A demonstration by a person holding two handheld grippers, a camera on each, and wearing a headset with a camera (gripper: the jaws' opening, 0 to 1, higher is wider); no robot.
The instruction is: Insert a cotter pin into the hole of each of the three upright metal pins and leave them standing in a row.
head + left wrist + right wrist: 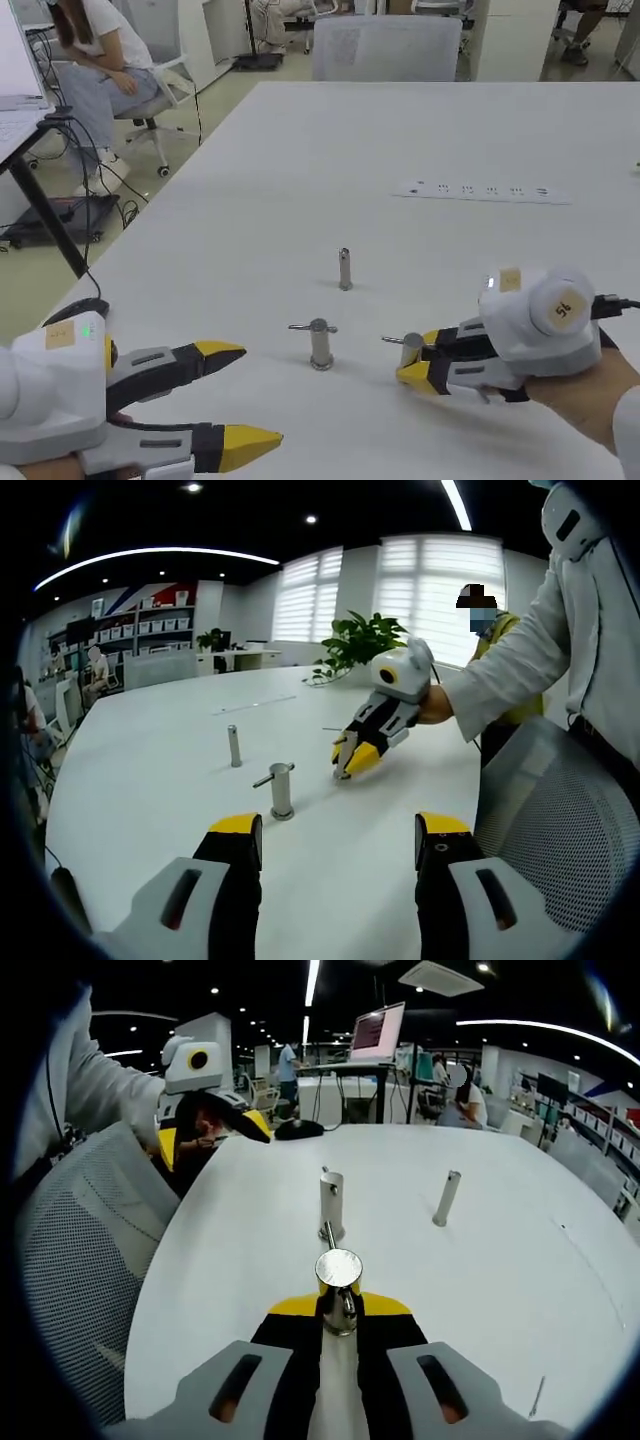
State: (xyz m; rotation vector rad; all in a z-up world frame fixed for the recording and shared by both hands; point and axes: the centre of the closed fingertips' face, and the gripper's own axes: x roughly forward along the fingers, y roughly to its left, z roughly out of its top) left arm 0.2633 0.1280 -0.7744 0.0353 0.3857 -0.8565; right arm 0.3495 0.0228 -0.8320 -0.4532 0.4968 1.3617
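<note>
Right gripper (415, 360) is clamped on a metal pin (411, 348) (cotter pin (391, 340) fitted); left gripper (255, 393) is held jaws apart by the table's (300, 180) near edge.

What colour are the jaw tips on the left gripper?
Yellow, on black jaws. The left gripper shows them best in the head view.

Three silver metal pins stand upright on the white surface (300, 180). The near pin (412, 348) is pinched between the right fingers (418, 376), a thin cotter pin (391, 340) through its head. The middle pin (321, 345), just beyond those fingers, carries a second cotter pin (300, 327). The slimmer far pin (345, 269) stands well ahead of the left fingers (222, 350).
</note>
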